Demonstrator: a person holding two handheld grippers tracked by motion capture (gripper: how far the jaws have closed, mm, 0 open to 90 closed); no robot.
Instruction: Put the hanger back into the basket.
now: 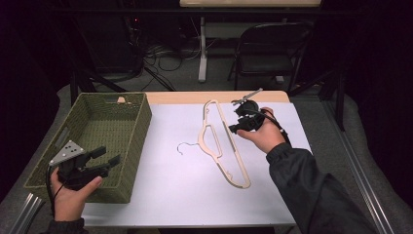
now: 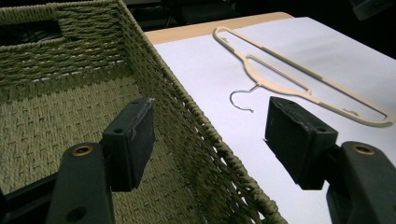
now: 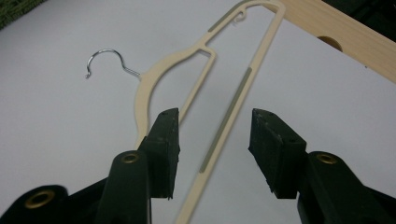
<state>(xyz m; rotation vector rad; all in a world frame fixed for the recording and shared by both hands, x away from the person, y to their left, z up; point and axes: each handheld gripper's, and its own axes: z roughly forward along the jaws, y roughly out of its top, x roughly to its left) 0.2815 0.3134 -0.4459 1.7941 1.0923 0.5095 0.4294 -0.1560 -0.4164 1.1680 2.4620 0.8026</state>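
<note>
Straddling the cream hanger's bar, right gripper jaws spread, left gripper jaws spread over basket rim.

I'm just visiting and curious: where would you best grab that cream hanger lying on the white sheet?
Probably the long straight bottom bar of the hanger, where the grey grip strip runs. It lies flat, thin and clear of anything else, so coming from above with the right claw astride it suits; the open jaws already straddle that bar.
</note>
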